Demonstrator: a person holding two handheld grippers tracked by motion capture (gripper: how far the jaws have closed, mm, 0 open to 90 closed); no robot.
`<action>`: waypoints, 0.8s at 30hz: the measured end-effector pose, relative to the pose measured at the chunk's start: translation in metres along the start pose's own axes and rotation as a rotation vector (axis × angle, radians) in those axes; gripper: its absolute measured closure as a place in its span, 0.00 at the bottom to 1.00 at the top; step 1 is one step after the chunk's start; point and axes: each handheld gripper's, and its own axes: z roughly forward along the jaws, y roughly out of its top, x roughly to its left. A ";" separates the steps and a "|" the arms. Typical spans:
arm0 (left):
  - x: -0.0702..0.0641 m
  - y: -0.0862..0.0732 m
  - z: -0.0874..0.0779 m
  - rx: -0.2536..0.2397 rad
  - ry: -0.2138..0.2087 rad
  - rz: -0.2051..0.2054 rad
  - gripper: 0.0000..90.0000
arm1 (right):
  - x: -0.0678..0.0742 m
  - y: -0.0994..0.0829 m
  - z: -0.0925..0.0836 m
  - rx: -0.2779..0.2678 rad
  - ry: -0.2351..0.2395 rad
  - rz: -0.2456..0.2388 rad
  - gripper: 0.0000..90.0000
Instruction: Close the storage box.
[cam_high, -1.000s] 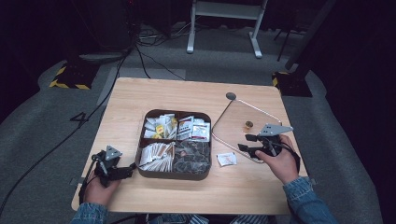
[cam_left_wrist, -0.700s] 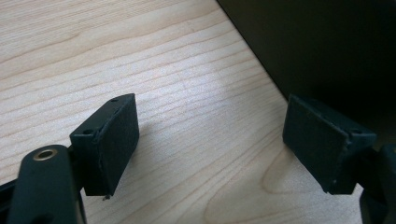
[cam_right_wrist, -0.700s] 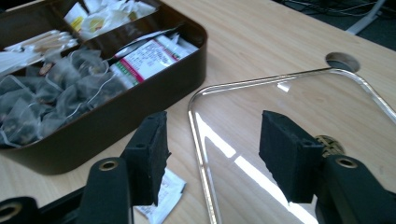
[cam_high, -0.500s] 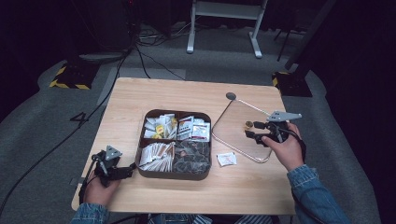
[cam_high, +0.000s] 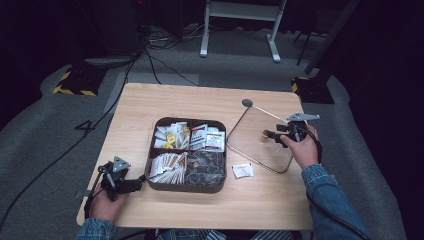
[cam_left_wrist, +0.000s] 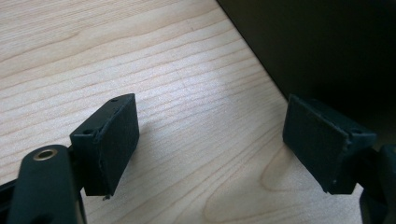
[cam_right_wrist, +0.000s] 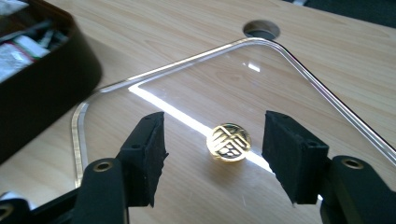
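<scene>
The clear lid is lying flat on the counter, just to the right of the dark compartment tray, and it is being approached by the right hand-held gripper. The gold knob at the lid's centre is the part being targeted.

In the right gripper view, the knob is being framed between the two black jaws, slightly ahead of the pads and a little right of the midline. The jaws are standing wide and have just been opening further; nothing is being pressed between them, and the knob is being touched by neither pad.

In the high view, the right hand-held gripper is being held nearly level, pointing toward the tray side, with the knob lying just beyond its tips. The knob is round, so no long axis is being imposed on the grasp; a short advance along the present heading is judged sufficient to bracket it.

The left hand-held gripper is resting on the counter near the tray's left corner, well apart from the lid. Its jaws are being kept spread, with bare wood between them. The right hand is therefore the nearer one.

A small white packet is lying on the counter below the lid, clear of the approach.
</scene>
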 end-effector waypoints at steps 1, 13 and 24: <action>0.000 0.000 0.000 0.000 0.000 0.000 0.21 | -0.005 -0.002 0.006 0.008 -0.014 0.013 0.45; 0.000 0.000 0.000 0.000 0.000 0.000 0.21 | -0.015 -0.017 0.036 0.028 -0.023 0.082 0.44; 0.000 0.000 0.000 0.000 0.000 0.000 0.21 | -0.010 -0.022 0.056 0.049 -0.039 0.075 0.51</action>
